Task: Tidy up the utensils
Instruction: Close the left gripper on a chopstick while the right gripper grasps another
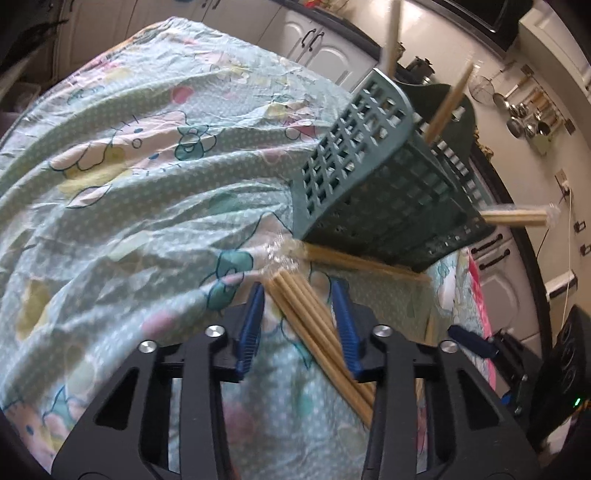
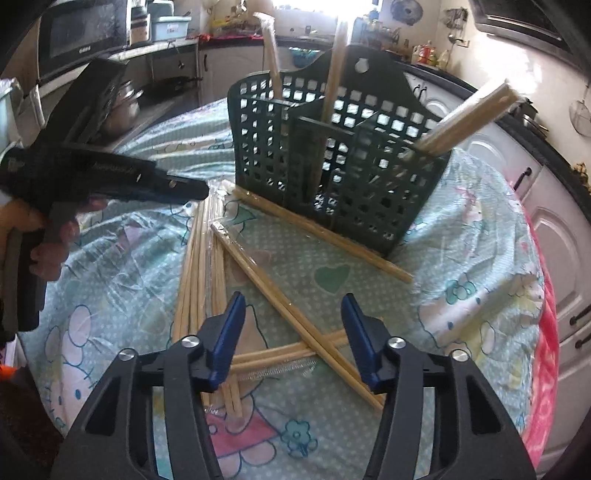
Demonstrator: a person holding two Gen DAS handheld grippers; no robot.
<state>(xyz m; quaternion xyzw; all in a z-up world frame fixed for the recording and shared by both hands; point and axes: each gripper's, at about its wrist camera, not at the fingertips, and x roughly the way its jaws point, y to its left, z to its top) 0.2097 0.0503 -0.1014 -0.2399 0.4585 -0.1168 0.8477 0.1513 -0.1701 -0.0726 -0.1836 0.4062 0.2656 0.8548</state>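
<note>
A green perforated utensil basket stands on the patterned tablecloth, with three wrapped chopstick bundles upright in it. It also shows in the left wrist view. Several wrapped chopstick bundles lie on the cloth in front of it. My left gripper is open, its fingers on either side of one bundle that lies on the cloth. My right gripper is open and empty above crossed bundles. The left gripper shows at the left of the right wrist view.
The cloth-covered table has a pink edge on the right. White kitchen cabinets stand close behind it. Hanging utensils are on the far wall. A microwave sits on the counter at left.
</note>
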